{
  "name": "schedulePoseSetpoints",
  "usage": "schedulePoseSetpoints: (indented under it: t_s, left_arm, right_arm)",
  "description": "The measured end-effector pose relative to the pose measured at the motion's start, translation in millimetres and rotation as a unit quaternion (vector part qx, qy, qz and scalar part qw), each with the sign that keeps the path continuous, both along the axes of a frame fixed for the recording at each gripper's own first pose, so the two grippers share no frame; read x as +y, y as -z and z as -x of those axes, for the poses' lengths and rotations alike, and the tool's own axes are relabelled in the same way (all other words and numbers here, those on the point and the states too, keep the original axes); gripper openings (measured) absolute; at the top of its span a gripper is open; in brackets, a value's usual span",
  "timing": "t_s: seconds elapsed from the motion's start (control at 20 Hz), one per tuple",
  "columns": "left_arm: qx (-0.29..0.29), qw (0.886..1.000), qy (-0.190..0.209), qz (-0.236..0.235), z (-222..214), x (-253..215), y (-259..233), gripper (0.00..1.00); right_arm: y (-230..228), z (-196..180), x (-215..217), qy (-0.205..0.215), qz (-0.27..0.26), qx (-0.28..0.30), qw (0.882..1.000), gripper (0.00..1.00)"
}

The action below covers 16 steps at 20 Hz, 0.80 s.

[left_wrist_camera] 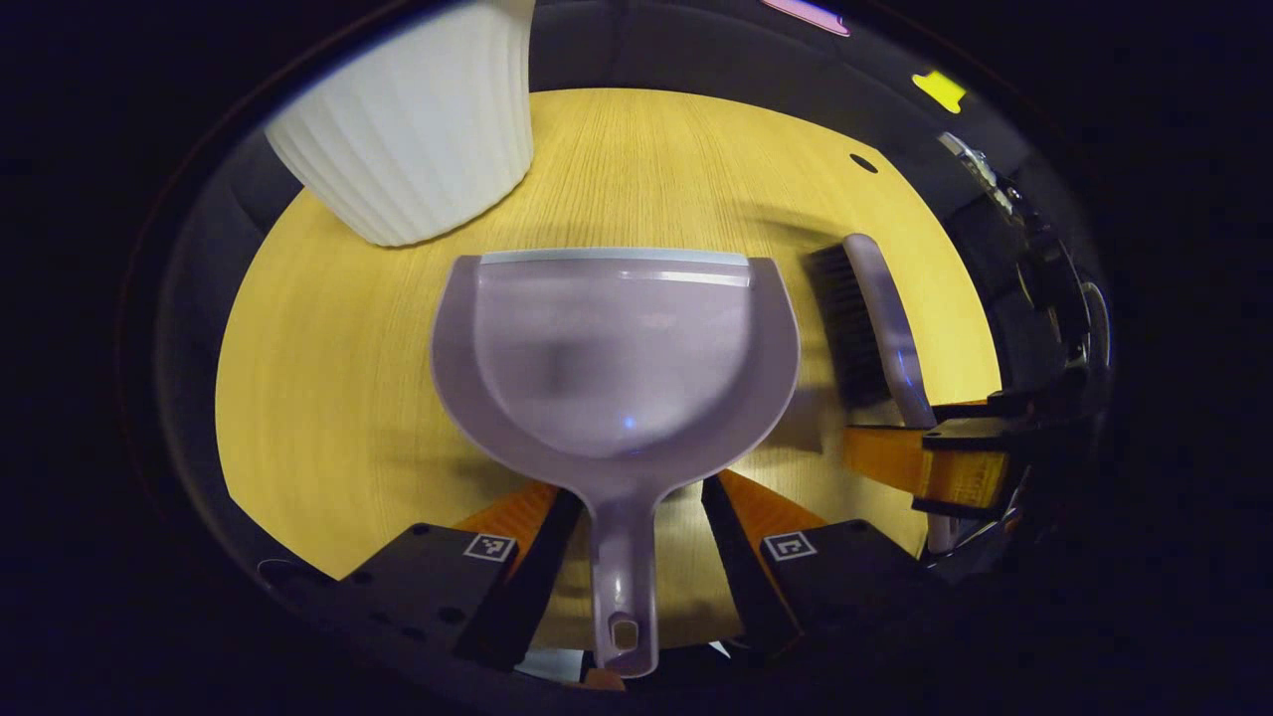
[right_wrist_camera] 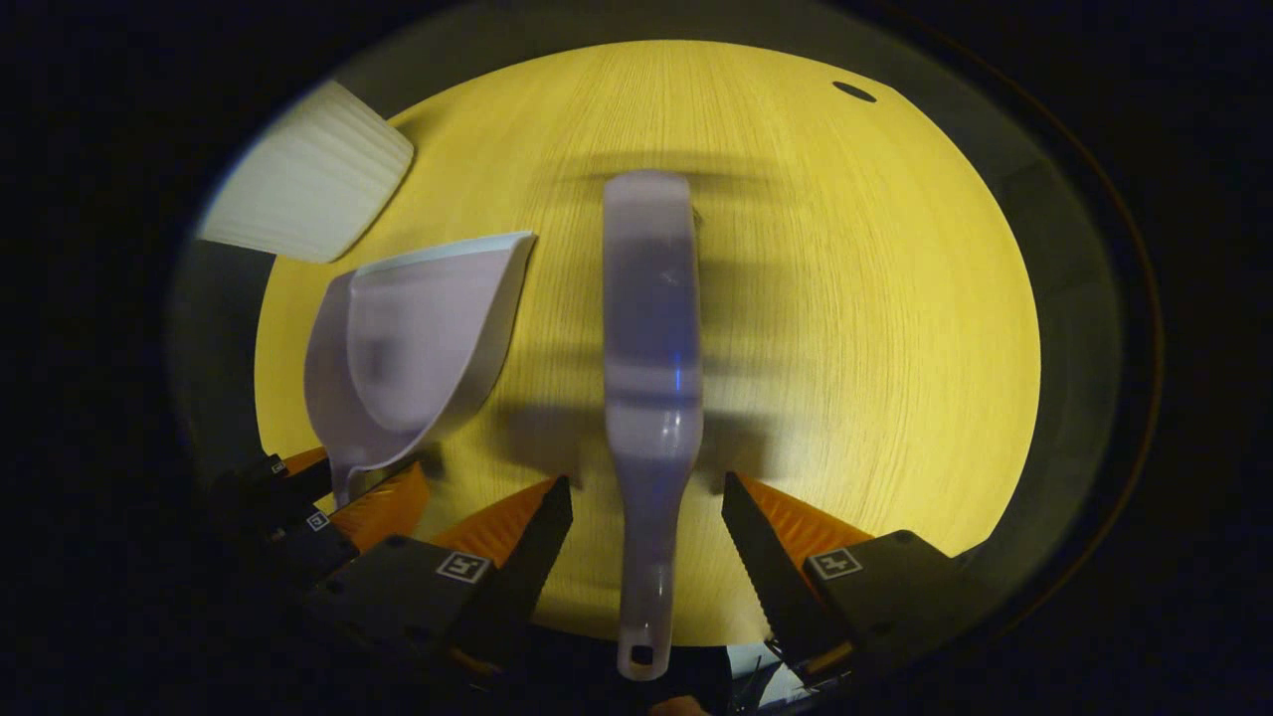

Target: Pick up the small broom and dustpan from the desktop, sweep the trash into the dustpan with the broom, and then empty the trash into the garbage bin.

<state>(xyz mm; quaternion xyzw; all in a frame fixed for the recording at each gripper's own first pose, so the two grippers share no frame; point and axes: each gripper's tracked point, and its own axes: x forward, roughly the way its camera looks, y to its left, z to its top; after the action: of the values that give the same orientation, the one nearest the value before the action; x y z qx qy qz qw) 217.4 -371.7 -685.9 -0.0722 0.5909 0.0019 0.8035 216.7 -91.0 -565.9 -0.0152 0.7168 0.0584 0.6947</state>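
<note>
I have the left gripper (left_wrist_camera: pixel 625 542) straddling the dustpan (left_wrist_camera: pixel 614 348) handle and the right gripper (right_wrist_camera: pixel 646 537) straddling the broom (right_wrist_camera: pixel 650 328) handle, both lying on the worktop (right_wrist_camera: pixel 845 298). Both pairs of fingers stand open, gaps either side, lined up for gripping.

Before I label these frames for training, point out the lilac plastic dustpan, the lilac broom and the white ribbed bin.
Lilac plastic dustpan (left_wrist_camera: pixel 612 358), left gripper view, pan floor.
Lilac broom (right_wrist_camera: pixel 651 328), right gripper view, back.
White ribbed bin (left_wrist_camera: pixel 418 129), left gripper view, side wall.
</note>
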Motion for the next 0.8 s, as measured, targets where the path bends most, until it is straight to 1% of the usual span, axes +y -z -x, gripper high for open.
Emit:
schedulePoseSetpoints:
  t_s: [0.05,0.1,0.2,0.25,0.3,0.35,0.4,0.45,0.5,0.55,0.6,0.65,0.7,0.75,0.8]
  left_arm:
    - [-0.013,1.0,0.001,-0.006,1.8,1.4,-9.3,0.73]
    - [-0.031,0.999,-0.001,-0.012,3.9,3.5,-21.5,0.74]
    - [-0.085,0.996,-0.006,-0.022,2.3,6.2,-56.4,0.73]
    - [-0.117,0.993,-0.005,-0.021,-1.7,5.9,-79.0,0.73]
    - [-0.137,0.99,-0.002,-0.01,-0.2,5.0,-106.5,0.73]
    - [-0.163,0.987,-0.001,0.001,0.6,4.0,-132.4,0.73]
    - [-0.199,0.98,0.002,0.009,-1.9,3.0,-158.4,0.73]
    - [-0.239,0.971,0.005,0.01,-2.1,7.6,-182.0,0.73]
    - [-0.28,0.96,0.008,0.005,-2.6,11.9,-201.4,0.73]
    - [-0.321,0.947,0.012,-0.005,-2.3,15.5,-215.1,0.73]
    - [-0.363,0.931,0.013,-0.021,0.6,21.8,-227.8,0.73]
    - [-0.408,0.912,0.012,-0.04,5.8,26.4,-234.7,0.73]
    - [-0.444,0.894,0.013,-0.056,10.5,26.0,-234.7,0.73]
    - [-0.47,0.88,0.016,-0.065,11.9,23.0,-228.2,0.73]
    - [-0.48,0.875,0.015,-0.066,7.0,16.9,-218.0,0.72]
  right_arm:
    - [-12.9,-3.3,-0.1,0.004,-0.005,-0.022,1.0,0.9]
    - [-30.6,-8.3,-1.4,0.007,-0.007,-0.049,0.999,0.99]
    - [-70.6,-26.4,-5.5,0.003,-0.002,-0.126,0.992,0.99]
    - [-92.6,-37.7,-6.3,0.0,0.002,-0.174,0.985,0.99]
    - [-111.9,-44.0,-4.1,0.0,0.006,-0.203,0.979,0.99]
    - [-135.2,-48.5,3.9,0.005,-0.004,-0.229,0.974,0.98]
    - [-162.0,-62.7,8.6,0.012,-0.015,-0.265,0.964,0.99]
    - [-195.7,-70.0,19.4,0.022,-0.02,-0.31,0.95,0.99]
    - [-228.8,-81.0,26.7,0.03,-0.022,-0.358,0.933,0.99]
    - [-260.6,-87.4,35.0,0.028,-0.023,-0.411,0.911,0.99]
    - [-287.9,-93.6,39.5,0.02,-0.014,-0.464,0.885,0.98]
    - [-313.4,-95.4,42.7,0.011,-0.003,-0.508,0.861,0.98]
    - [-329.9,-96.1,46.5,0.002,0.001,-0.543,0.84,0.98]
    - [-337.2,-93.6,52.9,0.001,0.0,-0.567,0.824,0.98]
    - [-341.5,-91.5,56.5,0.005,-0.01,-0.586,0.811,0.98]
